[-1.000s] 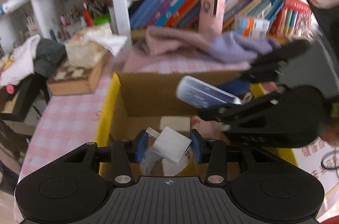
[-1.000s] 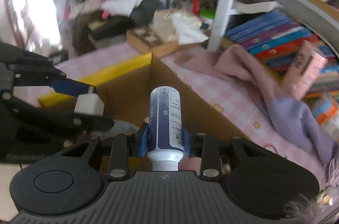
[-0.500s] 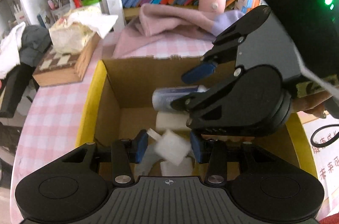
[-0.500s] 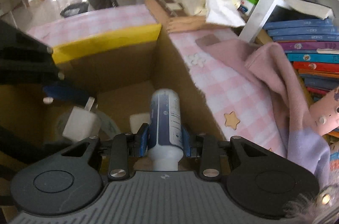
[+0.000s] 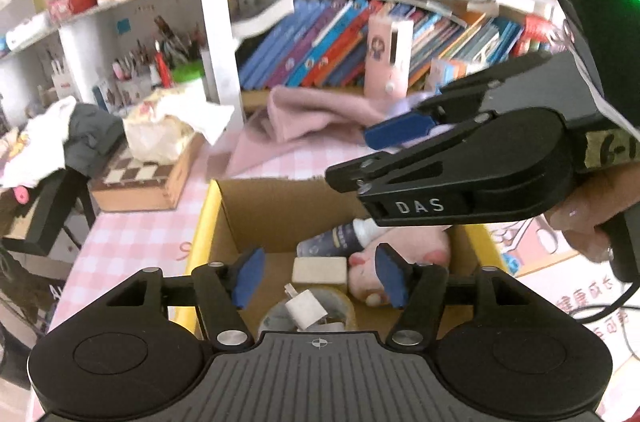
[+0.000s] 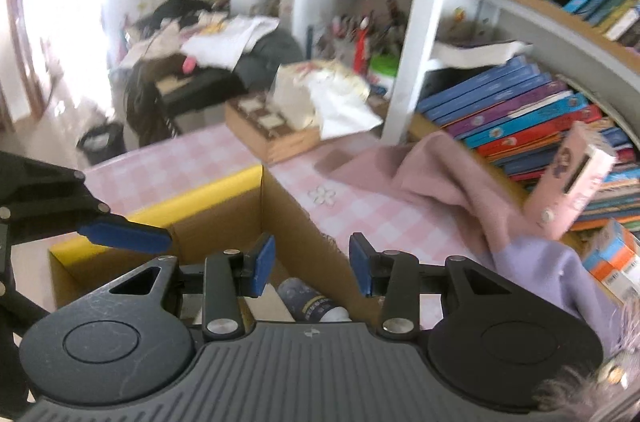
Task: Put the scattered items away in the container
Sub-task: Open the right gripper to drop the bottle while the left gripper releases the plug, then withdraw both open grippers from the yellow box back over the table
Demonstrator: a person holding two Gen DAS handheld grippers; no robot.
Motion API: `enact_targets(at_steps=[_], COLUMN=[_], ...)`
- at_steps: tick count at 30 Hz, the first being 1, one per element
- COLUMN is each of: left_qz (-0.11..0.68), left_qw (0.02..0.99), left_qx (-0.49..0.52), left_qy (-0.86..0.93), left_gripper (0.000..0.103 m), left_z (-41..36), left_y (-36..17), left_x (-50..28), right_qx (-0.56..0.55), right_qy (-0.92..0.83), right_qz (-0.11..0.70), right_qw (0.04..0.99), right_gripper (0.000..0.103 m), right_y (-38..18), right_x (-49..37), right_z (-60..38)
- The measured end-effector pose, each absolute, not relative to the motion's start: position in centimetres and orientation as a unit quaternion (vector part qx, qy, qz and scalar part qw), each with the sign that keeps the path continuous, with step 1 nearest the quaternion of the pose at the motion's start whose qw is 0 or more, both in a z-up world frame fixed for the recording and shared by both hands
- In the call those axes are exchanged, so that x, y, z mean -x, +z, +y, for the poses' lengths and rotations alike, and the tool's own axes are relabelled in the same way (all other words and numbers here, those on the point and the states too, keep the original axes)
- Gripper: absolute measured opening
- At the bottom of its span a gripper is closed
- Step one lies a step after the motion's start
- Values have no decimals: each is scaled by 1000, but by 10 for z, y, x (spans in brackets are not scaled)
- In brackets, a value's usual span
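A cardboard box with yellow flaps stands on the pink checked table. Inside lie a white charger plug on a tape roll, a blue-and-white bottle, a pink plush toy and a beige block. My left gripper is open and empty above the box. My right gripper is open and empty over the box's far corner; the bottle lies below it. The right gripper also shows in the left wrist view.
A pink and lilac cloth lies beside the box. A chessboard box with a tissue pack stands at the left. Bookshelves line the back. A pink carton leans on the books.
Both grippers opened and rose. The charger plug dropped from my left gripper into the box, and the bottle dropped from my right gripper into the box.
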State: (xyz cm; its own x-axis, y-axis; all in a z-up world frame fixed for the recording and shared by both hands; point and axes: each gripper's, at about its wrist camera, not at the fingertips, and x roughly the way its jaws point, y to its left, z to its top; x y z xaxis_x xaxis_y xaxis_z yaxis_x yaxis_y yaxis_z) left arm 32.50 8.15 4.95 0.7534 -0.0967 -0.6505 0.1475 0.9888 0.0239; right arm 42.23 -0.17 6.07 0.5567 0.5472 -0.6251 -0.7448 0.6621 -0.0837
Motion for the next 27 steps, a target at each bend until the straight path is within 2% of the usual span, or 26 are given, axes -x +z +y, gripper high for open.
enact_targets(at_steps=[6, 16, 27], left_qz=[306, 271, 263], left_qw=[950, 961, 964], left_qx=[-32, -23, -12], left_qy=[-59, -40, -38], left_gripper=[73, 74, 78], left_z=[84, 86, 84], left_y=[68, 78, 75], left_x=[-278, -202, -143], right_qx=[128, 95, 72], right_qy=[343, 282, 248], right_qz=[266, 230, 228], right_qw=[892, 927, 939], right_gripper=[39, 39, 39], right_y=[79, 95, 91], right_x=[-380, -288, -204], right_z=[-28, -68, -93])
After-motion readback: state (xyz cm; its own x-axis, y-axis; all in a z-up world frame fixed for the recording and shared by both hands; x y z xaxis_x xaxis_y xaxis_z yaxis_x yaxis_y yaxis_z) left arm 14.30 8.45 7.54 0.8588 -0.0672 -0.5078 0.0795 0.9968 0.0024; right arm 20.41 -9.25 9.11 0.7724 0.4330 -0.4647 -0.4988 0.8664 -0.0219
